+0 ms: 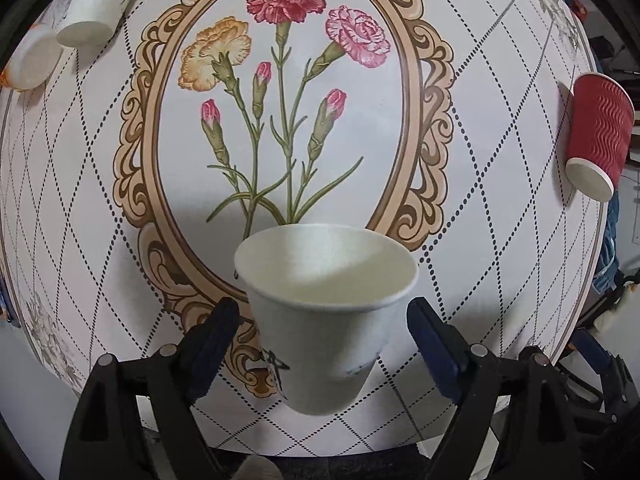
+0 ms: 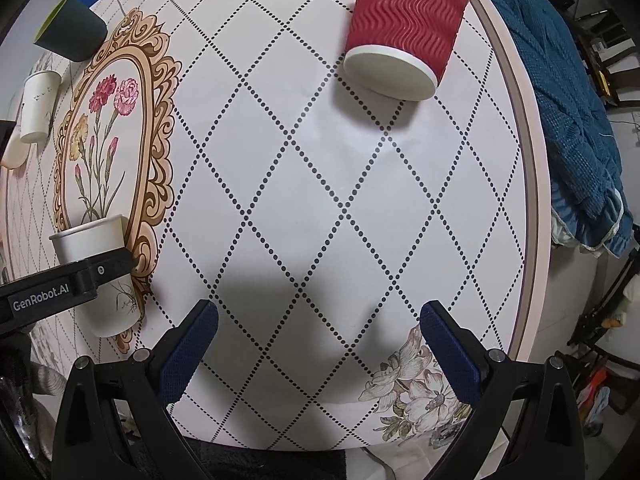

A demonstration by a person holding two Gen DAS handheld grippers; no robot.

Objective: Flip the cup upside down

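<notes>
White cup, upright at 6 o'clock between your left gripper, fingers spread, not clamping. Close squarely mid-wall before rotating; right gripper open, empty above counter.

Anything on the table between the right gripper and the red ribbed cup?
Nothing: in the right wrist view, only bare patterned tablecloth lies between the right gripper and the red ribbed cup.

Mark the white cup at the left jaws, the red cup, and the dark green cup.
white cup [image 1: 320, 344], left wrist view, outer wall
red cup [image 2: 404, 20], right wrist view, ribbed wall
dark green cup [image 2: 76, 34], right wrist view, outer wall
</notes>
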